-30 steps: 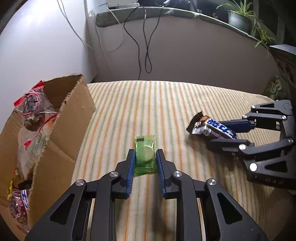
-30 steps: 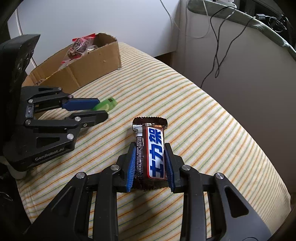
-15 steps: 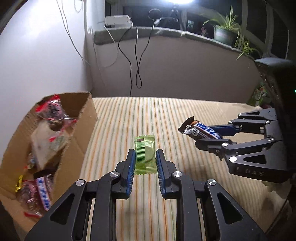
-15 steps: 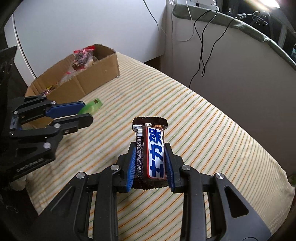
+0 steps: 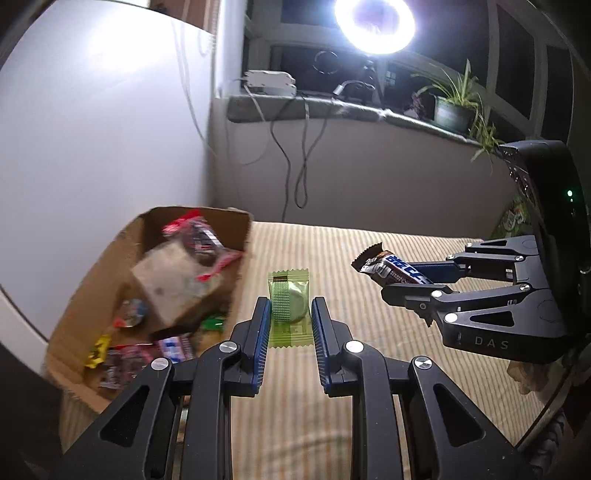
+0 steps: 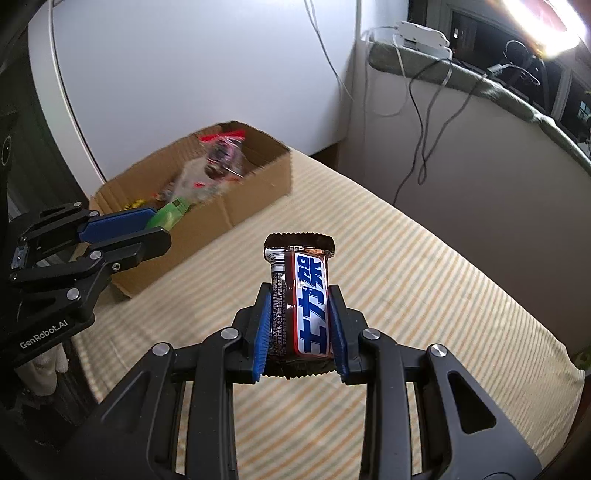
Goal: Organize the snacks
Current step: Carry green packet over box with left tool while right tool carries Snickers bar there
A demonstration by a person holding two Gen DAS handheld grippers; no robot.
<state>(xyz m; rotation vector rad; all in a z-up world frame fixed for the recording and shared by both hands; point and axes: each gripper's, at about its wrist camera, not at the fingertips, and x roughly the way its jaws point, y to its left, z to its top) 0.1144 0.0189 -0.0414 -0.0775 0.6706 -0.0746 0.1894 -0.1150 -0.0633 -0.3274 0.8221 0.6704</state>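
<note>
My left gripper (image 5: 288, 314) is shut on a small green candy packet (image 5: 289, 306), held in the air above the striped surface, just right of the cardboard box (image 5: 243, 225). From the right wrist view the same left gripper (image 6: 162, 227) shows at the left with the green packet (image 6: 170, 214) in front of the box (image 6: 255, 192). My right gripper (image 6: 299, 314) is shut on a chocolate bar (image 6: 301, 295) with a brown wrapper and a blue-and-white label. In the left wrist view that right gripper (image 5: 402, 278) hangs at the right with the chocolate bar (image 5: 391, 267) sticking out.
The box holds several wrapped snacks (image 5: 184, 273). A striped cloth (image 6: 424, 295) covers the surface. Behind stand a white wall, a sill with hanging cables (image 5: 299, 158), a potted plant (image 5: 452, 110) and a bright ring lamp (image 5: 375, 22).
Both grippers have risen off the striped surface with their snacks. The left one has shifted toward the box, whose inside now shows more fully.
</note>
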